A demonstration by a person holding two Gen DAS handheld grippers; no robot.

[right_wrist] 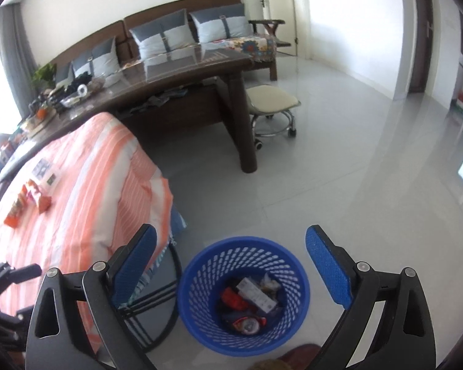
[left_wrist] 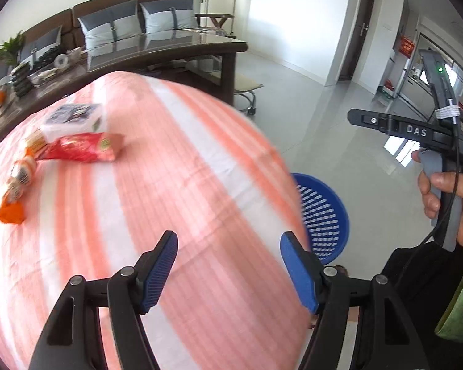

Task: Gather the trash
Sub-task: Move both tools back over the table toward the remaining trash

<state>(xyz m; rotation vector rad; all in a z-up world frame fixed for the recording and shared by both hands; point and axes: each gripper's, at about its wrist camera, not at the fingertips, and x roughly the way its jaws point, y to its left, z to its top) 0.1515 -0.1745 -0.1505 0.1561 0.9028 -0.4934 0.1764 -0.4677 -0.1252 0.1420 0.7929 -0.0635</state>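
Observation:
A red snack bag (left_wrist: pixel 83 148), an orange wrapper (left_wrist: pixel 10 212), small orange-and-white packets (left_wrist: pixel 23 171) and a white printed box (left_wrist: pixel 74 120) lie on the pink-striped tablecloth (left_wrist: pixel 169 185) at the far left. My left gripper (left_wrist: pixel 228 265) is open and empty above the cloth's near part. My right gripper (right_wrist: pixel 231 265) is open and empty above the blue trash basket (right_wrist: pixel 200 308), which holds several wrappers (right_wrist: pixel 250 302). The basket (left_wrist: pixel 324 215) also shows beside the table in the left wrist view. The same trash shows small on the cloth (right_wrist: pixel 27 200) in the right wrist view.
A dark wooden desk (right_wrist: pixel 185 71) with clutter stands behind the table, a sofa with cushions (right_wrist: pixel 169 34) behind it. A small wheeled stool (right_wrist: pixel 271 101) is on the grey tiled floor. A folding chair frame (right_wrist: pixel 157 302) sits beside the basket.

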